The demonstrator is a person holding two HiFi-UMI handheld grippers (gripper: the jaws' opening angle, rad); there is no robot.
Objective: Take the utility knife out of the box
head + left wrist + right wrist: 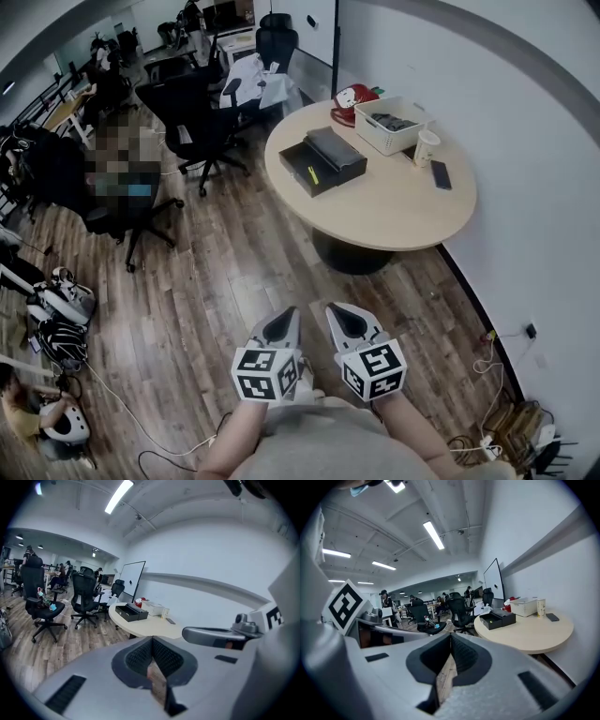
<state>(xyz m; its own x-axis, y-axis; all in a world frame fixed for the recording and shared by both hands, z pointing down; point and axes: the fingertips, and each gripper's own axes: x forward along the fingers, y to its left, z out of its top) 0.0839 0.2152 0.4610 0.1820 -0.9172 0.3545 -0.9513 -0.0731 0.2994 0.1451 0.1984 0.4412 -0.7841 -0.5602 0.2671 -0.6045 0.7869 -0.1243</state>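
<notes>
An open black box [310, 172] lies on the round wooden table [394, 211], its lid [337, 154] resting beside it. Inside the box shows a small yellow piece [312, 173], the utility knife as far as I can tell. Both grippers hang close to my body, over the wood floor and well short of the table. My left gripper [281, 324] is shut and holds nothing, and so is my right gripper [349, 320]. The left gripper view has the box [130, 612] far ahead beyond the shut left gripper [152, 640]. From the right gripper [451, 635] the box [497, 619] shows to the right.
On the table also stand a white basket [394, 127], a red object [353, 101], a paper cup [427, 148] and a phone [441, 174]. Black office chairs [202, 127] crowd the left of the table. Cables [506, 412] lie along the right wall.
</notes>
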